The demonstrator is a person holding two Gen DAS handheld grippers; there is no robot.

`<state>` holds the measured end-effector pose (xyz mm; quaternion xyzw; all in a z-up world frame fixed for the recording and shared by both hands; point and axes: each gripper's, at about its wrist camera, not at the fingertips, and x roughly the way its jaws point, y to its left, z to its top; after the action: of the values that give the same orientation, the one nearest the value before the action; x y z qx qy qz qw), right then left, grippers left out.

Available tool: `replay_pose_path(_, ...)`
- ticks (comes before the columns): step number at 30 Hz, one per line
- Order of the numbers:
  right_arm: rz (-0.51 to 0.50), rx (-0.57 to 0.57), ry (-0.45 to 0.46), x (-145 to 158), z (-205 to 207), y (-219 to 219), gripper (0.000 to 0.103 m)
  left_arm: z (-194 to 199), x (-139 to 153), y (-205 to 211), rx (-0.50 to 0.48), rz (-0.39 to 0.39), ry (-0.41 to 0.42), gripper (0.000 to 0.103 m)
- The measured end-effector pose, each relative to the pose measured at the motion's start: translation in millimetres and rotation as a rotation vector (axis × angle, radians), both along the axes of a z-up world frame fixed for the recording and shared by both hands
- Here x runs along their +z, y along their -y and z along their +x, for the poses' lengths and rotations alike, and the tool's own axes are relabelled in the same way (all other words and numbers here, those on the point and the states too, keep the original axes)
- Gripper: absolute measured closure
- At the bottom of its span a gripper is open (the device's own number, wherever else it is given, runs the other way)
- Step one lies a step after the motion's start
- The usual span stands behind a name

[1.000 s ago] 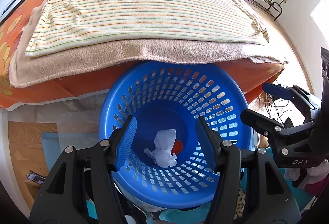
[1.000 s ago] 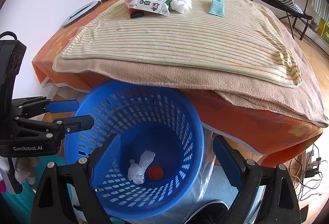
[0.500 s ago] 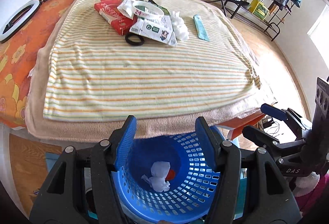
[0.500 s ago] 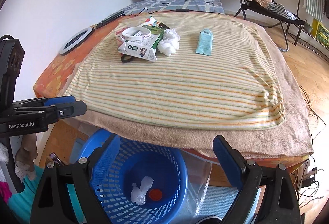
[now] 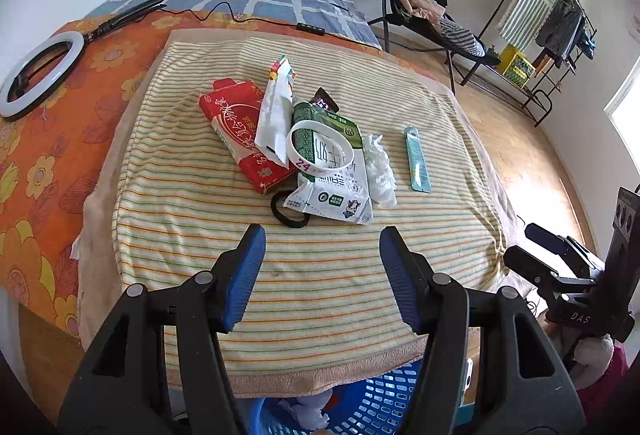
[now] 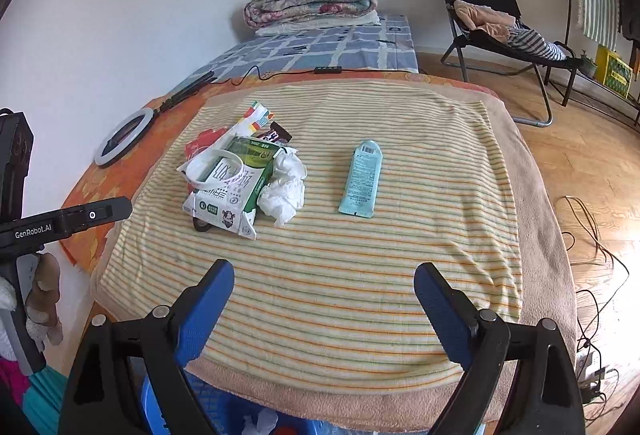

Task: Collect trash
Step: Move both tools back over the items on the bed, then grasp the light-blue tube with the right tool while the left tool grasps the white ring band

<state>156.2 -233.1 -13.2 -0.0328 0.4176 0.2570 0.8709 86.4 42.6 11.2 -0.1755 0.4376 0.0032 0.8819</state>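
Both your grippers, left (image 5: 322,271) and right (image 6: 324,309), hover with fingers spread, empty, trash pile (image 5: 320,155) at twelve o'clock on the bed; only your left view shows the red packet (image 5: 244,139) whole.

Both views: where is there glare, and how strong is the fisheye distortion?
Left wrist view: the window at the right edge is blown out white; the striped towel bulges like a dome and the corners go black. Right wrist view: sun glare washes out the floor at right; the towel edges curve, yet the pouch stays sharp.
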Motion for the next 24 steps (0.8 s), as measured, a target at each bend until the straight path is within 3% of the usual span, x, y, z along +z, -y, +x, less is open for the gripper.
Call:
replay_pose_path(8, 0.001, -0.055, -0.028, -13.5, 68.7, -12.2, 0.010, 51.1, -8.2, -25.6, 0.037, -0.098, -0.018, 0.048)
replay_pose_path(15, 0.014, -0.090, -0.074, -34.5, 114.4, -23.3, 0.011, 82.8, -20.2, -31.6, 0.044, -0.137, -0.040, 0.057)
replay_pose_path(23, 0.009, -0.115, -0.111, -53.9, 147.8, -29.2, 0.017, 101.1, -34.8, -28.5, 0.047, -0.069, -0.071, 0.058)
replay_pose_path(24, 0.012, -0.118, -0.117, -55.9, 150.4, -29.3, 0.017, 102.7, -36.7, -28.6, 0.046, -0.062, -0.074, 0.062)
